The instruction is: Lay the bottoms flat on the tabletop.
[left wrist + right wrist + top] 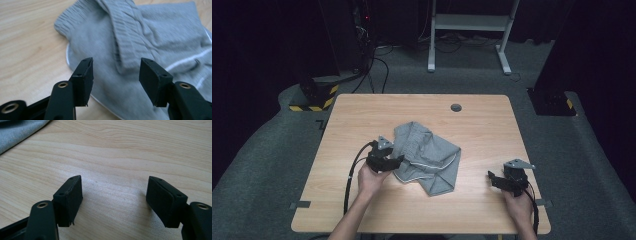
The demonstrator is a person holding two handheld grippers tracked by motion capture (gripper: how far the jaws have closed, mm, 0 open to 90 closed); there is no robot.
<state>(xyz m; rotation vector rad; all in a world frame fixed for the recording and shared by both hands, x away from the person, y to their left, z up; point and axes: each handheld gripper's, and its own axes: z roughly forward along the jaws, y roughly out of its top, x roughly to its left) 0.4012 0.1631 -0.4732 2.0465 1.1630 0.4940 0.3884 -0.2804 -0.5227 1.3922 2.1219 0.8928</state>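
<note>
The grey shorts (426,157) lay crumpled mid-worktop (362,115), their ribbed waistband toward the far edge. The left tool (398,160), released and empty, sat at their left edge, nearer by far; the right tool (492,178), also released, waited near the right edge, well apart.

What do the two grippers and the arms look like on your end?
Both are black. The left gripper and right gripper each carry a grey three-cornered plate and trail a black cable. Their jaws are blocky with flat pads and brass-coloured pivot rivets. Forearms are bare, no sleeves.
</note>
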